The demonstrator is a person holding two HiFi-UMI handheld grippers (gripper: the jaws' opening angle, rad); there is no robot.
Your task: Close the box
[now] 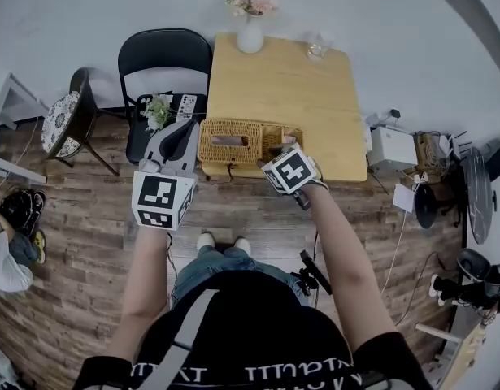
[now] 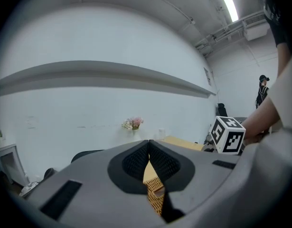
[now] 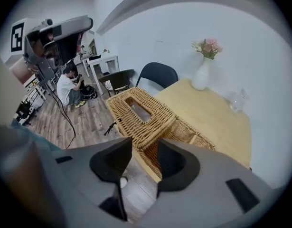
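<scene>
A wicker box stands at the front edge of the wooden table (image 1: 315, 104). Its slotted lid (image 1: 229, 140) (image 3: 138, 109) lies tilted to the left, partly over the open base (image 1: 282, 135) (image 3: 191, 133). My right gripper (image 1: 279, 159) (image 3: 145, 148) points steeply down at the box's near corner. Its jaws stand open, the lid's corner shows in the gap, and the pads do not touch it. My left gripper (image 1: 183, 130) (image 2: 148, 148) hovers roughly level just left of the lid, fingertips together with nothing held between them.
A white vase of flowers (image 1: 250, 32) and a glass (image 1: 317, 47) stand at the table's far edge. A black chair (image 1: 164, 63) holding small items and a round-seated chair (image 1: 67, 120) stand to the left. A white device (image 1: 388, 149) and cables lie to the right.
</scene>
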